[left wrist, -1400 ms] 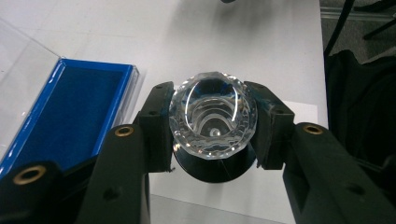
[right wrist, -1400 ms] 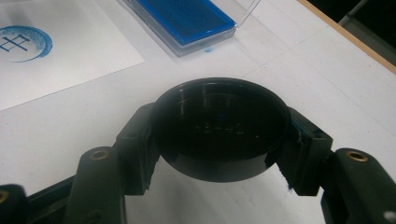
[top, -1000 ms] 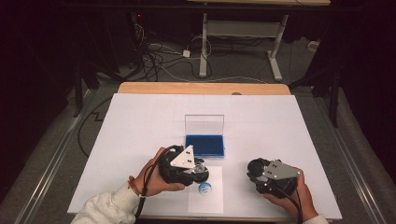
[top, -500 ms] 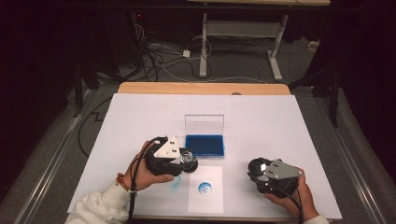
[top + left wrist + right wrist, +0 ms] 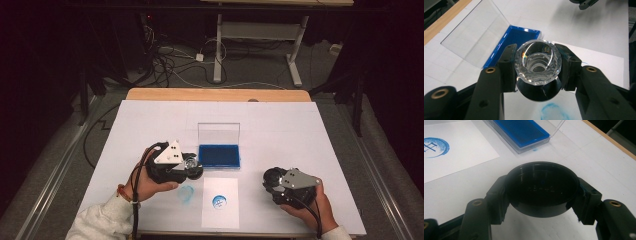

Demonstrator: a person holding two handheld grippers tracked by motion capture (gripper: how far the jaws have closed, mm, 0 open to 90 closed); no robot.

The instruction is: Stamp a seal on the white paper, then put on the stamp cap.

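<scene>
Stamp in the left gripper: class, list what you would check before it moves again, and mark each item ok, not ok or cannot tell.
1. Left gripper clamps the clear stamp on both sides: ok.
2. Right gripper clamps the black cap: ok.
3. Ink pad open, lid up: ok.
4. Paper bears a clean round print: ok.
5. Table free of ink: not ok, blue smudge beside the paper.
6. Stamp face inked: cannot tell.

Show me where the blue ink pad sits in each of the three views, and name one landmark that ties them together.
High view: blue ink pad at table centre, before its raised clear lid.
Left gripper view: ink pad upper centre, behind the clamped crystal stamp.
Right gripper view: ink pad at top centre.
Shared landmark: the white paper.
</scene>
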